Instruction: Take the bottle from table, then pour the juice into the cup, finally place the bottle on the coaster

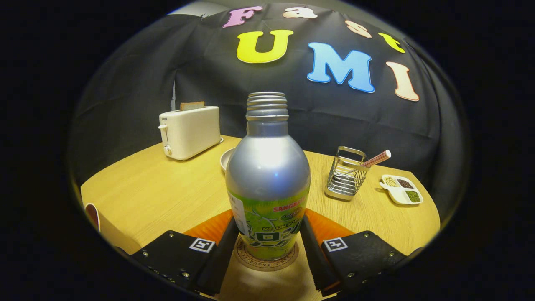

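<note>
The bottle (267, 175) stands upright on the round coaster (266, 257), its cap off and threaded neck bare. The tool (267, 244) flanks the bottle's lower body, one finger on each side; whether both press on it cannot be told. Behind the bottle sits a pale cup (226, 159) on the worktop (159, 192); farther left, a toaster (190, 131); to the bottle's right, a wire rack (345, 179) and a divided dish (401, 189).

Toaster (190, 133), wire rack (345, 177), straw (377, 159), divided dish (401, 189) on table (159, 188).
</note>
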